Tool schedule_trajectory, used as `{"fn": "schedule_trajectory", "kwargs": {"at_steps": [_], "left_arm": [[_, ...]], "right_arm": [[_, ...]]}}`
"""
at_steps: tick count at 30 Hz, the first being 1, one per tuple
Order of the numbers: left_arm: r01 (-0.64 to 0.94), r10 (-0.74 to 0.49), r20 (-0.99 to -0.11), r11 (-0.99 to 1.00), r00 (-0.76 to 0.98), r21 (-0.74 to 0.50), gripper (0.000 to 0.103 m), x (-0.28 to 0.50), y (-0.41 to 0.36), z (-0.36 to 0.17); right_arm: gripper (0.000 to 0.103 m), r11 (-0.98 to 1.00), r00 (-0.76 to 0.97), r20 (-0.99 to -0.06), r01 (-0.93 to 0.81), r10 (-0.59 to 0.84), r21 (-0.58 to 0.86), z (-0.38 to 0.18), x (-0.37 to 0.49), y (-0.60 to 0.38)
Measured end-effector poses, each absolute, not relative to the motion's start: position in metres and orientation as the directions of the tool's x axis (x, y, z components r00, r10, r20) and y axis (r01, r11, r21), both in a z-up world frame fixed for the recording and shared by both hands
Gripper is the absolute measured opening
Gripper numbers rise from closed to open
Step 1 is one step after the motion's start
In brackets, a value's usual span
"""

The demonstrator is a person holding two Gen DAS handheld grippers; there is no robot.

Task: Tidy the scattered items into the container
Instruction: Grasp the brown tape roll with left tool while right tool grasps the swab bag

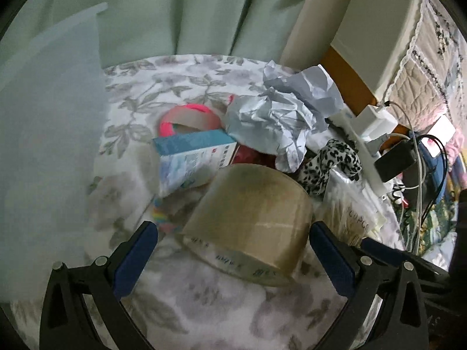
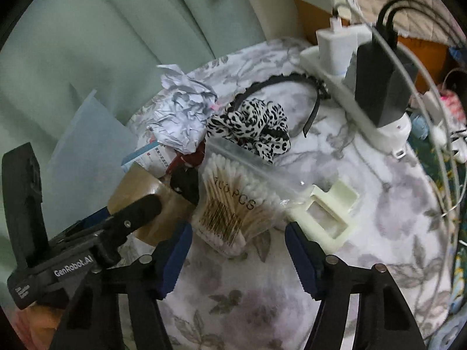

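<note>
The left gripper, fingers apart, straddles the tape roll for a grasp. The right gripper, also spread, faces the cotton swab bag. The translucent container stands left of the left gripper.

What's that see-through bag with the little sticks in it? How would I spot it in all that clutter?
Start at the floral cloth covering the table, then find the right tool; the bag of cotton swabs lies just beyond its open tips. It sits between the brown tape roll and a cream plastic frame, and is the only clear packet, printed "PCS".
</note>
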State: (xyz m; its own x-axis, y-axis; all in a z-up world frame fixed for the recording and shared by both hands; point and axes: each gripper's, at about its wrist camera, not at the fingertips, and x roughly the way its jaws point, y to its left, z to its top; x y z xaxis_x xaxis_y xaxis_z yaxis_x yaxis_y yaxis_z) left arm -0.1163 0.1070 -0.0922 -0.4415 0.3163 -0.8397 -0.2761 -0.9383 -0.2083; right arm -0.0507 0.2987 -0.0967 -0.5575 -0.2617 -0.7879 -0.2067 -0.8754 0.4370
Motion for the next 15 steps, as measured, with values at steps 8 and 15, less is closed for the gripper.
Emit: {"fn": "schedule_trajectory", "kwargs": {"at_steps": [8,15], "left_arm": [[-0.278,0.407,-0.836,-0.906,-0.368,-0.318,0.103,-0.138,0.109,-0.117],[-0.285,0.433,-0.819,-0.895,-0.376,-0.342,0.089,-0.135,0.111,-0.114]], "right_arm": [[0.065,-0.827,-0.545,-0.77,-0.225,-0.331,0.515,-0.116,-0.064,0.304],[0.05,-0.816,-0.556,-0.757,-0.224,-0.342,0.533,-0.12,-0.067,0.302]]}}
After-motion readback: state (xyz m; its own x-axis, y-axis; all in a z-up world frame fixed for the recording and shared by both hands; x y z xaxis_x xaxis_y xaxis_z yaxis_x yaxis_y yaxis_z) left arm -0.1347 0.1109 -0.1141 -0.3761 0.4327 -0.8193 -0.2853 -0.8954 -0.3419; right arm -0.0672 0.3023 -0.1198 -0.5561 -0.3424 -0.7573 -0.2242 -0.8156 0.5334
